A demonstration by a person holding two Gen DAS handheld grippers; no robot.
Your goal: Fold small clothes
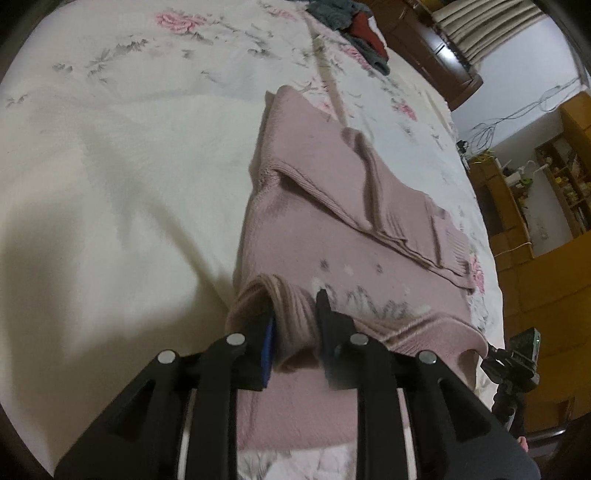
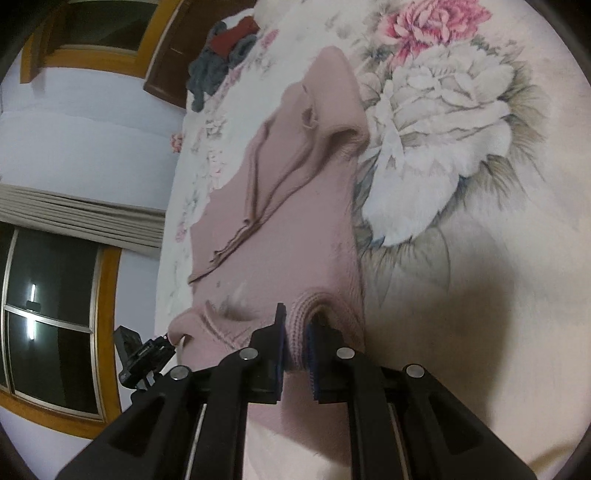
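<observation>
Left gripper clamped on the ribbed hem of the pink knit sweater, a bunched fold of fabric pinched between its jaws. Right gripper likewise closed on another ribbed hem corner, fabric squeezed between both pads. Sweater stretches away ahead of both sets of jaws, lying on the floral bedspread, sleeves folded in on top. Pile of grey and red clothes far beyond the jaws at the bed's far edge
</observation>
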